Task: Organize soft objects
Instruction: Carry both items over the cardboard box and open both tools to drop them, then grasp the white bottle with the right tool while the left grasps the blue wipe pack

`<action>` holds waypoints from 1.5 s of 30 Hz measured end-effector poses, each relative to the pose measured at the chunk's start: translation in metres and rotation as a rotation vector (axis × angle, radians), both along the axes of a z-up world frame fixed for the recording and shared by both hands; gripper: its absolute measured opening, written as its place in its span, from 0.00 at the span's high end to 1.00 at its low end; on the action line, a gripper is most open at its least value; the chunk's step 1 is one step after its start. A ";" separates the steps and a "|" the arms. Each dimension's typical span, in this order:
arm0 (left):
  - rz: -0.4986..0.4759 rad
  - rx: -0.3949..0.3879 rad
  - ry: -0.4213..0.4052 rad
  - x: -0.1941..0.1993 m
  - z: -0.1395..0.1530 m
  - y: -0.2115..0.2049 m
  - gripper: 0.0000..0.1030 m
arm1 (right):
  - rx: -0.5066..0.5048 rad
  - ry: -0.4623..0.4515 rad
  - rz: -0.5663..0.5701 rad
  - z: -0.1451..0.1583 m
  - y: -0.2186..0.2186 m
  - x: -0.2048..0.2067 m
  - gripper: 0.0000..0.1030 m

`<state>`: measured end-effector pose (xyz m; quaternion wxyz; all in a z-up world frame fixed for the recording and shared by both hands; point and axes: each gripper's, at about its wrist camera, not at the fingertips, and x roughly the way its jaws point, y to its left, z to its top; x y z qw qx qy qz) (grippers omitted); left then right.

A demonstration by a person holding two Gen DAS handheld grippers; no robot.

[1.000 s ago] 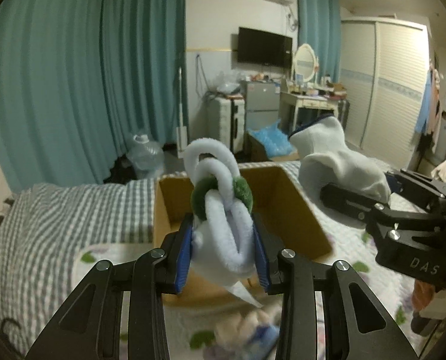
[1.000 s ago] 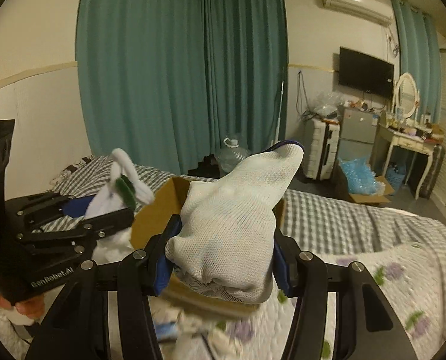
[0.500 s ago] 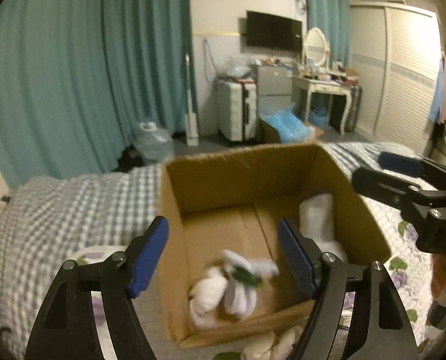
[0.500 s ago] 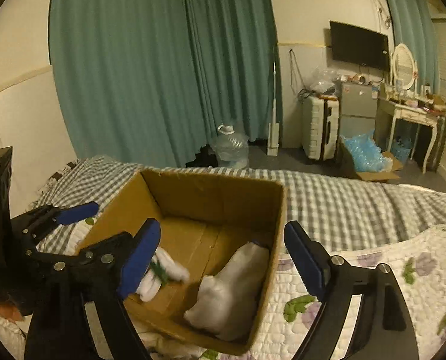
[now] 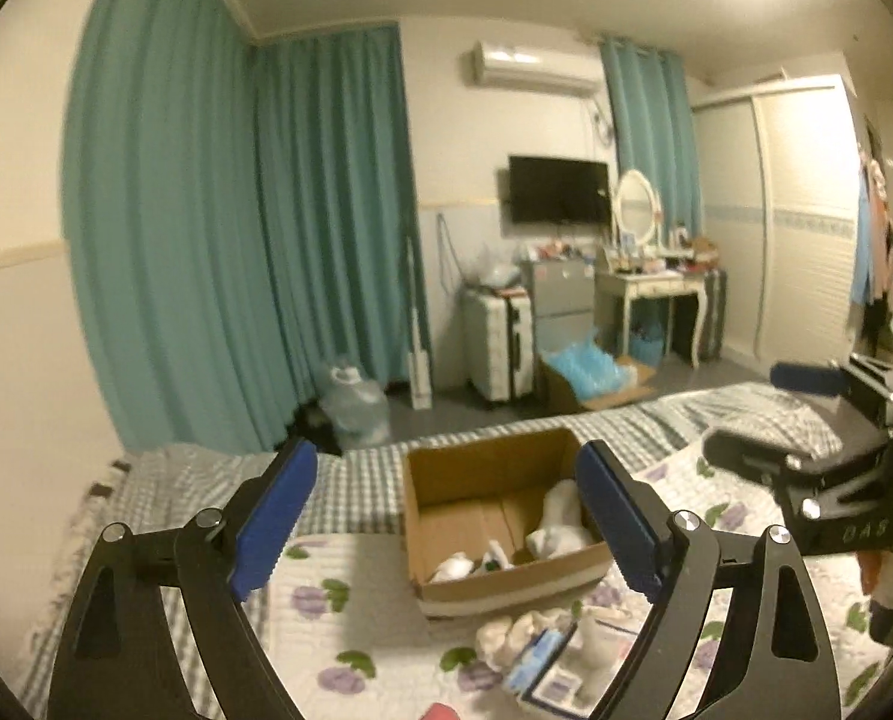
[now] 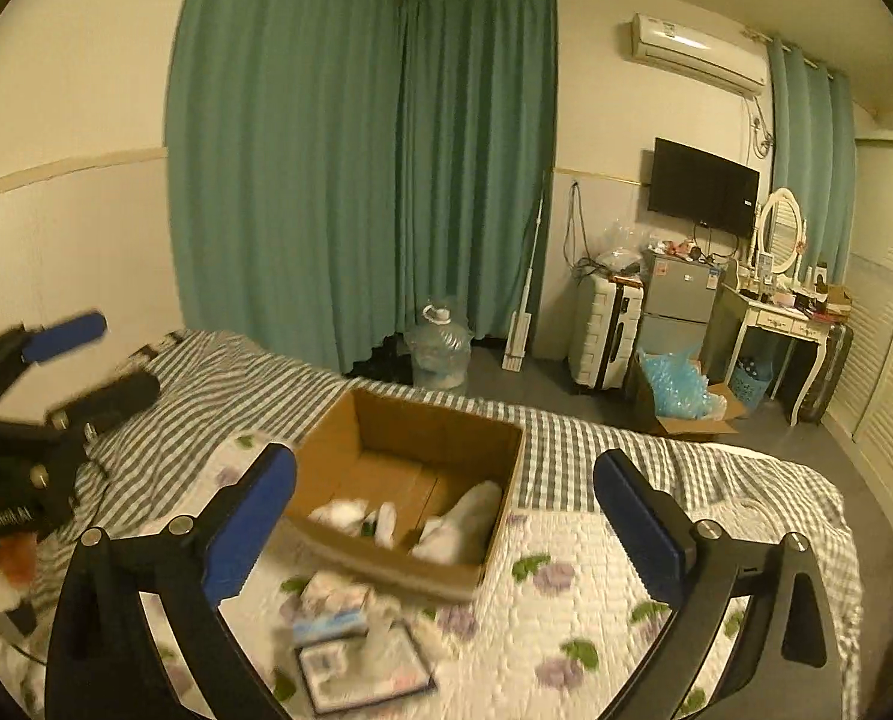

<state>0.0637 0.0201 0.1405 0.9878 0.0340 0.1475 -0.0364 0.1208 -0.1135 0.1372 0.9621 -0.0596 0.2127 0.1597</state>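
The left gripper (image 5: 446, 516) hangs with its jaws spread wide and nothing between them, raised above the bed (image 5: 338, 648) and looking down across it. The right gripper (image 6: 446, 516) is likewise wide and bare, held off to the right of the left one.

Beyond both lies the cardboard box (image 5: 494, 516), open-topped, resting on the quilt. In it sit a white sock (image 5: 557, 525) slumped against the right wall and a small white-and-green bundle (image 5: 476, 564) by the near wall.

Just in front of the box, on the near part of the quilt, more things wait: a crumpled pale soft heap (image 5: 521, 630) and, touching it on the right, flat packets (image 5: 557, 669) with blue printing. Blur hides what exactly these are.

The soft pieces look light and limp; they will likely sag and fold around whatever grips them, with no risk of breaking. A pinch through the thickest bunched part of the heap should hold best, since a hold on a loose edge may let the cloth unroll or drag a neighbour along. The flat packets look smoother and could slip; whether they belong to the sorting I cannot tell.
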 end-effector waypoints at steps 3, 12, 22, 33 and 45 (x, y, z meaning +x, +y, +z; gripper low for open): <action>0.021 -0.021 0.003 -0.020 -0.003 0.008 0.13 | -0.031 0.005 0.013 0.003 0.000 -0.032 0.03; 0.040 -0.100 0.114 -0.025 -0.064 0.022 0.13 | -0.064 0.077 -0.004 -0.052 0.004 -0.070 0.03; 0.099 -0.078 0.260 0.027 -0.148 0.026 0.13 | -0.074 0.209 -0.013 -0.150 0.020 -0.020 0.03; 0.018 -0.004 0.376 0.061 -0.216 0.013 0.13 | -0.099 0.311 -0.024 -0.223 0.033 0.023 0.21; -0.151 -0.035 0.460 0.080 -0.249 -0.008 0.15 | -0.106 0.353 0.030 -0.233 0.034 0.024 0.72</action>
